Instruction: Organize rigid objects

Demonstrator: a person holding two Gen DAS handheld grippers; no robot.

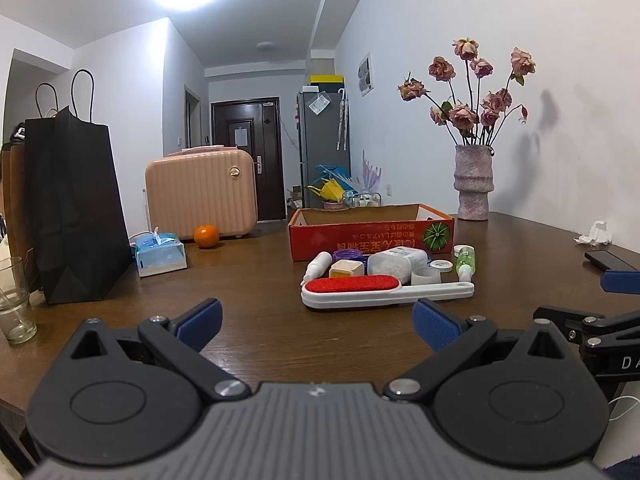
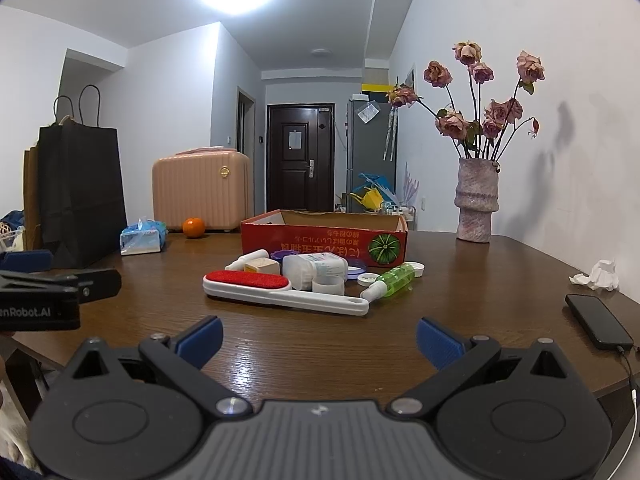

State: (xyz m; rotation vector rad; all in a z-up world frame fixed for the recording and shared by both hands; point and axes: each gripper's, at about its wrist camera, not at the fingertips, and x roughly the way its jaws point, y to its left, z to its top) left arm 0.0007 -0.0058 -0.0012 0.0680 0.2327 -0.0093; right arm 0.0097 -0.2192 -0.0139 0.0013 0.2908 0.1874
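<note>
A white lint brush with a red pad lies on the brown table in front of a red cardboard box. Between them lie a white bottle, a green spray bottle, a small white dropper bottle, a yellow-topped cube jar and lids. My left gripper is open and empty, short of the brush. My right gripper is open and empty, short of the brush.
A vase of dried roses stands at the back right. A black paper bag, a glass, a tissue pack, an orange and a pink case are at the left. A phone and crumpled tissue lie at the right.
</note>
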